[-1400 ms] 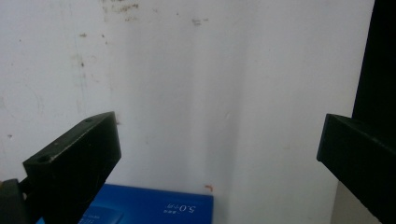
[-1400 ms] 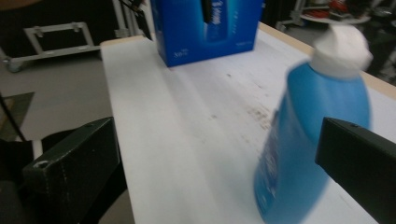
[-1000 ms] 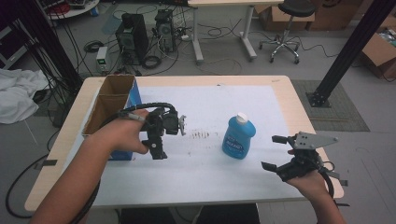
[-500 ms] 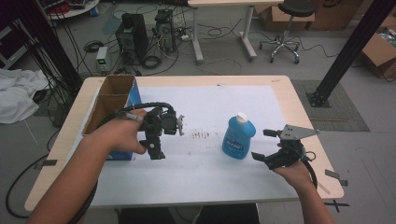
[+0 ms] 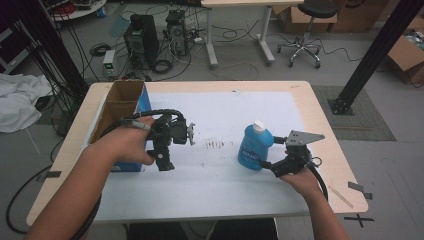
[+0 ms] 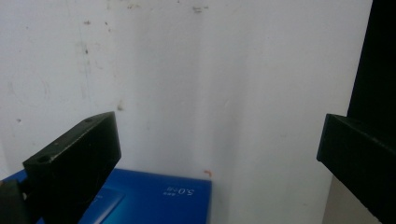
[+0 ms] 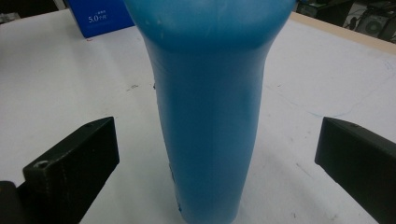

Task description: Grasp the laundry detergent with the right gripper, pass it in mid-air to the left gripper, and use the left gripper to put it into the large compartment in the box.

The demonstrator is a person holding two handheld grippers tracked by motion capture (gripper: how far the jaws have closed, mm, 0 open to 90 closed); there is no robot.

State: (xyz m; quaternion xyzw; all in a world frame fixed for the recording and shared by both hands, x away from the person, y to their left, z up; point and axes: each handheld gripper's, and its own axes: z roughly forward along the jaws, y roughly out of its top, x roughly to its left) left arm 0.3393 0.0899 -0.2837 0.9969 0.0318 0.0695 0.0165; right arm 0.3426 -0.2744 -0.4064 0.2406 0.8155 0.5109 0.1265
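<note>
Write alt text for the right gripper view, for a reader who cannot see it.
A blue bottle stands upright on a white table cover, centred between the two open black jaws of the right gripper, which do not touch it. A blue box sits at the far edge of the cover, top left.

Blue bottle (image 5: 254, 148), white cap, upright on white sheet right of table centre; standing between open jaws in right gripper view (image 7: 210, 116). Blue box (image 5: 122, 107), open-topped, at left edge.
</note>
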